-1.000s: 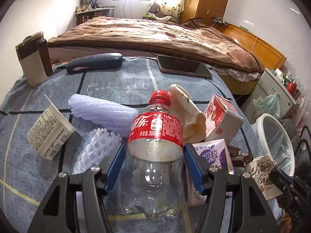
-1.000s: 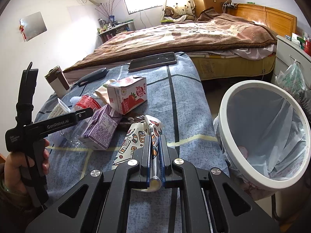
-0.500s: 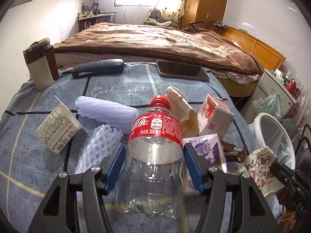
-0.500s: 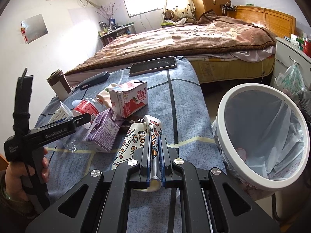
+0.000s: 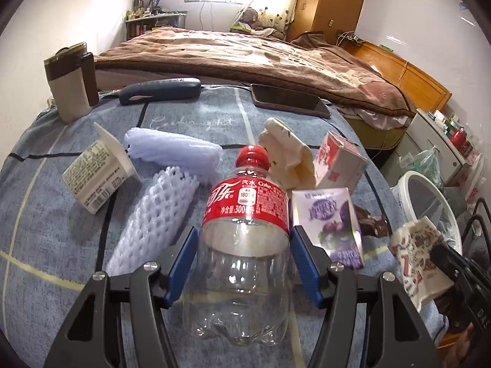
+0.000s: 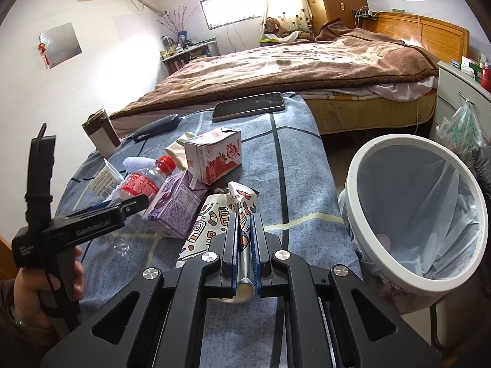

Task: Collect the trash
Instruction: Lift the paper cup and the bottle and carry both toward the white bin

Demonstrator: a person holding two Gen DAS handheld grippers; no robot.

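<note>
My left gripper (image 5: pixel 244 254) is shut on an empty clear Coke bottle (image 5: pixel 245 239) with a red label and cap, held over the blue-covered table (image 5: pixel 46 245). My right gripper (image 6: pixel 244 236) is shut on a crumpled patterned paper cup (image 6: pixel 211 220), held above the table's near edge; the cup also shows in the left wrist view (image 5: pixel 420 251). A white-rimmed trash bin (image 6: pixel 420 224) with a plastic liner stands to the right of the table. A purple carton (image 6: pixel 175 208), a strawberry milk carton (image 6: pixel 214 156), two foam fruit nets (image 5: pixel 153 214) and a yogurt cup (image 5: pixel 98 174) lie on the table.
A phone (image 5: pixel 288 101), a dark case (image 5: pixel 159 90) and a brown-and-cream mug (image 5: pixel 70 89) stand at the table's far side. A bed with a brown blanket (image 6: pixel 291 64) lies beyond. A white nightstand (image 6: pixel 460 92) and a hanging plastic bag (image 6: pixel 460 128) are behind the bin.
The left gripper has lifted and drawn back slightly with the bottle in it. The right gripper has drawn back slightly, still holding the paper cup.
</note>
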